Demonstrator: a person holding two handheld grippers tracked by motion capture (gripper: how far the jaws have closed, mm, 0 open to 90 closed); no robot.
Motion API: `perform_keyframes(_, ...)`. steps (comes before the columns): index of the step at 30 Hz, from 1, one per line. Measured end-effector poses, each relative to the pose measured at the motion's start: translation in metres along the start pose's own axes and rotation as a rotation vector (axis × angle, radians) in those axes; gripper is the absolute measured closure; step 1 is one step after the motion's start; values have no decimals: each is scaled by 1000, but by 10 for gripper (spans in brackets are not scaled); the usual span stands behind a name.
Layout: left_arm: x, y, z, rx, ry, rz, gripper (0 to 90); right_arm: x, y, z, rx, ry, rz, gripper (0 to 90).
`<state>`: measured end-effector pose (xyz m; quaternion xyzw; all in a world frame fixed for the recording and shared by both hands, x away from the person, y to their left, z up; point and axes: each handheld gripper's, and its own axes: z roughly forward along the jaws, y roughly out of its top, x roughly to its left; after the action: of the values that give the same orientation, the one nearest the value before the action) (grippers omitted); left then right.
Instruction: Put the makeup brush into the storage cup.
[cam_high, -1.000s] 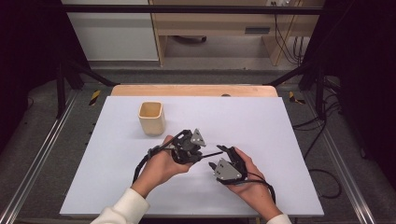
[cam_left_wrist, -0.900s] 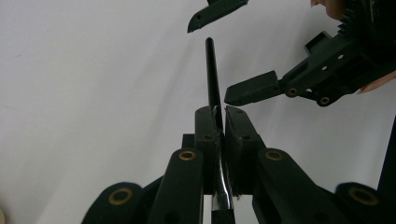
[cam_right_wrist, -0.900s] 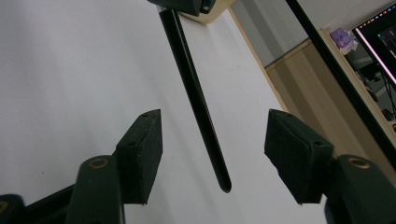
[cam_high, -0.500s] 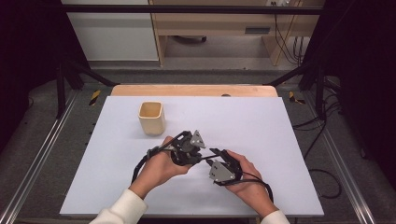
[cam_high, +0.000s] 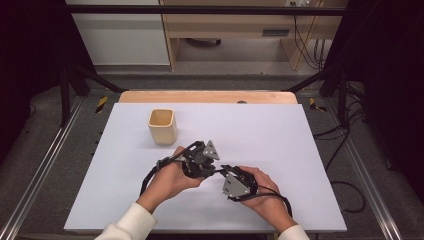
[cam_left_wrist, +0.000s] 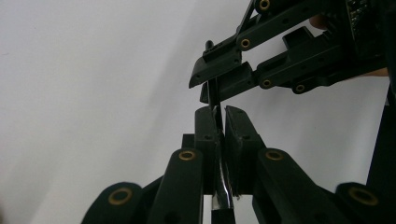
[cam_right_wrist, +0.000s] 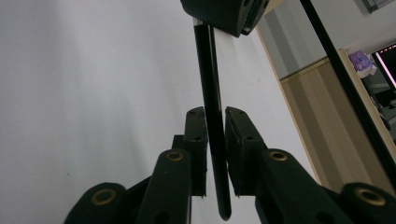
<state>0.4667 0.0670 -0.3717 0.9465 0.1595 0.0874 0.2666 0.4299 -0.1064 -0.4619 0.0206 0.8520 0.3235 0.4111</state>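
Pen (cam_right_wrist: 212, 116) sits between both grippers above the white table (cam_high: 300, 135): your left gripper (cam_left_wrist: 218, 116) clamps one end, and your right gripper (cam_right_wrist: 215, 119) has just been closing its jaws around the other. You look mid-handover. Next, firm the right grip before easing the left; the beige cup (cam_high: 162, 126) waits nearby.

The desk (cam_high: 300, 150) is seen from a fixed camera set above its near edge, faced forward and down, with the floor and a wooden cabinet taken in beyond. Each tool view is taken from close behind that tool's own jaws, faced along them low over the white surface. A thin black stick (cam_right_wrist: 212, 116) and the patch of desk around it are shared by all three.
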Motion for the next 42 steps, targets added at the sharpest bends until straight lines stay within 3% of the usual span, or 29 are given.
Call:
perform_keyframes(10, 0, -3, -1, -27, -5, -6, 835, 3, 0, 2, 0, 29, -43, 835)
perform_keyframes(12, 1, -5, -2, -37, 6, -4, 805, 6, 1, 2, -7, 32, -3, 835)
perform_keyframes(14, 1, -6, -5, -73, 33, -9, 775, 5, 0, 2, 0, 34, -16, 835)
perform_keyframes(18, 2, -9, -18, -127, 71, -12, 670, 5, -3, 0, -3, 29, 1, 835)
perform_keyframes(27, 9, -25, -46, -283, 151, -43, 454, -6, -9, -4, -28, 0, 109, 834)
perform_keyframes(32, 12, -39, -56, -353, 223, -53, 304, -14, -13, -6, -45, -19, 178, 834)
perform_keyframes(38, 17, -56, -56, -435, 243, -140, 166, -18, -13, -4, -84, -23, 274, 834)
perform_keyframes(42, 19, -64, -55, -491, 252, -175, 108, -23, -12, -5, -132, -22, 354, 834)
